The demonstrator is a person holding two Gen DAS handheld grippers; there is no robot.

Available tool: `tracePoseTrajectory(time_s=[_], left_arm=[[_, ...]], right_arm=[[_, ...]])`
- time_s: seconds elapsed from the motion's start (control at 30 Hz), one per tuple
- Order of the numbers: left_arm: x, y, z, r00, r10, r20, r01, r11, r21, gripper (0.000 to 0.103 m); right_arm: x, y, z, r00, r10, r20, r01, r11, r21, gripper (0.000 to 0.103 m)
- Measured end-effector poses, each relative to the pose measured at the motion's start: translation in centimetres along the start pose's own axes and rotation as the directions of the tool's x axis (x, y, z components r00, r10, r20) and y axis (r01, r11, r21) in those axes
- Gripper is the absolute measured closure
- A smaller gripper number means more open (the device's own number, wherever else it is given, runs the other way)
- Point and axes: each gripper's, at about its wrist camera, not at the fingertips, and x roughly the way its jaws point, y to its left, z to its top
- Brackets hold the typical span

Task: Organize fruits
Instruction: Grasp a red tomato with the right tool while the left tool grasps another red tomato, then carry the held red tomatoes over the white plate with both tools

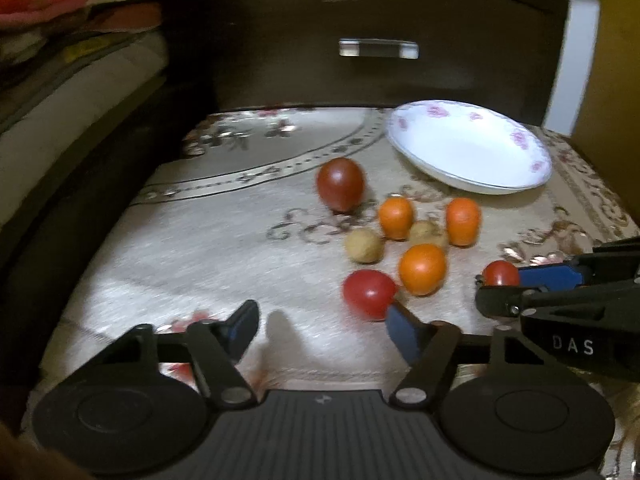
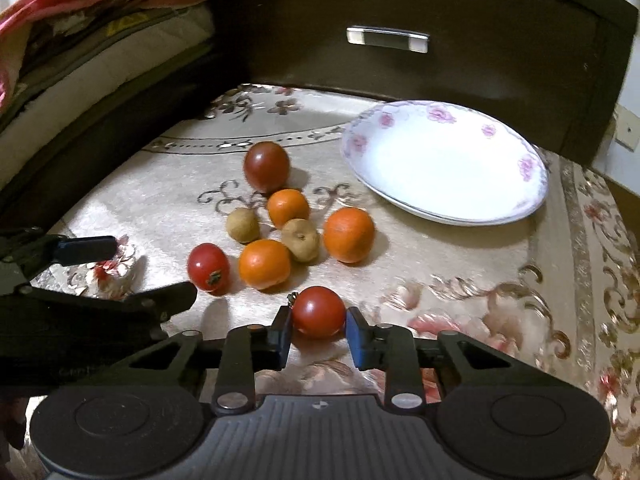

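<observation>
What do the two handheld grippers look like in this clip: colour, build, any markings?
Both are matte black linkage frames with round discs and a ribbed base. The left gripper and right gripper carry blue finger pads. White letters "DAS" mark the right one's side.

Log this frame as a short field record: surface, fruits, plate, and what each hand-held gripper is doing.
surface: beige floral-patterned cloth in front of a dark wooden drawer front
plate: white round plate with pink flowers, no fruit on it
fruits on cloth: three orange tangerines, two small brown round fruits, one dark red tomato, one red tomato with stem
right hand-held gripper: blue pads at both sides of a red cherry tomato; grip appears closed
left hand-held gripper: open, holding nothing, beside the red tomato with stem
</observation>
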Motion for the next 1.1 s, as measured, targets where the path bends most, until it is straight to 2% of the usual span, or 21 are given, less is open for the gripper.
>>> tracePoseTrajectory(time_s=[0.07, 0.4, 0.47, 0.77, 1.1], left_arm=[[0.2, -0.6, 0.2, 1.000, -0.028, 0.005, 0.028, 0.999, 0.021, 0.045], [1.7, -1.2, 0.5, 0.998, -0.063, -0.015, 0.063, 0.997, 0.039, 0.055], [1.9, -1.2, 0.7, 0.997, -0.076, -0.016, 0.077, 0.996, 0.040, 0.063], [1.4, -1.8, 0.6, 0.994, -0.105, -0.033, 0.107, 0.992, 0.062, 0.064], [-1.0, -1.7, 1.8, 0.987, -0.161, 0.022, 0.161, 0.987, 0.023, 0.064]], right_arm=[[-0.3, -0.5, 0.0, 1.000, -0.002, -0.001, 0.002, 1.000, 0.023, 0.078], [-0.6, -1.6, -0.2, 1.000, 0.007, -0.016, -0.006, 0.998, 0.070, 0.078], [-0.6, -1.6, -0.1, 1.000, 0.011, -0.016, -0.010, 0.997, 0.071, 0.078], [-1.1, -1.8, 0.1, 1.000, 0.013, -0.020, -0.011, 0.996, 0.088, 0.078], [-3.1, -1.8, 0.7, 1.000, 0.006, 0.023, -0.008, 0.996, 0.092, 0.078]])
